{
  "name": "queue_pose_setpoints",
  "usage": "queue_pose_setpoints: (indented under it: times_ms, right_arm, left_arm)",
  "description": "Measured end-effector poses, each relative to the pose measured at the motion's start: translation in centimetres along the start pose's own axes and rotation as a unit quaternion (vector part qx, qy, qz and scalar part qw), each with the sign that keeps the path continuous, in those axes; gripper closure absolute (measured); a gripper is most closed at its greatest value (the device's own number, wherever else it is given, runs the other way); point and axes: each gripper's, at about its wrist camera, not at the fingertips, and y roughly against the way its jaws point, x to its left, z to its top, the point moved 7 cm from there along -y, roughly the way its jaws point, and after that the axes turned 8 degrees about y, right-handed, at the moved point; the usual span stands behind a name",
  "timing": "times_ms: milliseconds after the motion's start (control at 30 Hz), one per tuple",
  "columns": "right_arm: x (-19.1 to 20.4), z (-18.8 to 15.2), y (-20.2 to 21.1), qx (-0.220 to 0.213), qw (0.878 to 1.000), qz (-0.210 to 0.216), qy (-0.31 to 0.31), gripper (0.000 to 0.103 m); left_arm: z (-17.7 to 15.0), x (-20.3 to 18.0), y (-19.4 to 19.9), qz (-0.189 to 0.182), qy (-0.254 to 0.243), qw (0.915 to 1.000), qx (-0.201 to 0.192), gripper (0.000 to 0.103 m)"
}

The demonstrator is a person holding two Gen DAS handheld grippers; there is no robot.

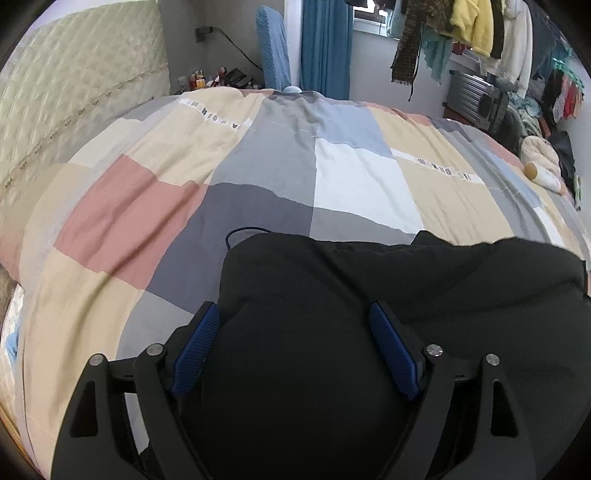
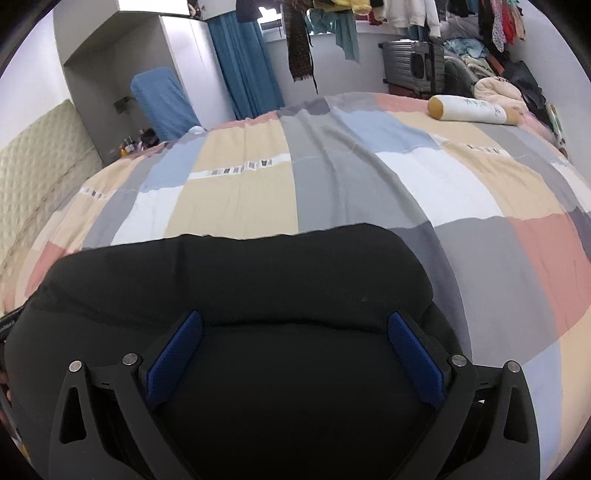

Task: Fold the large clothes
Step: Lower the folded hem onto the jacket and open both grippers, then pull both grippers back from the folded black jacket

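Observation:
A large black garment lies folded on the patchwork bedspread near the bed's front edge. It also fills the lower part of the right wrist view. My left gripper is open, its blue pads spread wide over the garment's left part; a thin dark cord pokes out at that corner. My right gripper is open too, spread over the garment's right part. Neither holds cloth.
A cylindrical white bolster pillow lies at the far right of the bed. A quilted headboard stands at the left. A suitcase, hanging clothes, a blue curtain and a blue-covered chair stand beyond the bed.

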Motion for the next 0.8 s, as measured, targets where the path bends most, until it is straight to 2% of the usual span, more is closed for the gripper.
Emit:
queue_pose_setpoints:
  times_ms: [200, 333, 500, 733, 800]
  right_arm:
    - [0.0, -0.4, -0.8, 0.003, 1.000, 0.006, 0.002, 0.001]
    - [0.2, -0.2, 0.7, -0.002, 1.000, -0.002, 0.000, 0.001]
    - [1.8, 1.5, 5.4, -0.036, 0.999, 0.005, 0.008, 0.001]
    - [5.4, 6.0, 16.1, -0.109, 0.994, 0.025, 0.017, 0.001]
    - [6.6, 7.2, 20.3, -0.133, 0.990, 0.030, 0.026, 0.000]
  left_arm:
    - [0.3, -0.3, -0.1, -0.005, -0.001, 1.0000, 0.002, 0.019]
    - [0.4, -1.1, 1.5, -0.002, -0.016, 0.9999, -0.002, 0.019]
    - [1.6, -3.0, 7.1, -0.034, -0.017, 0.9990, -0.025, 0.014]
    - [4.0, -5.4, 17.4, -0.059, -0.028, 0.9948, -0.078, 0.009]
    - [4.6, -5.8, 20.6, -0.063, -0.030, 0.9927, -0.098, 0.002]
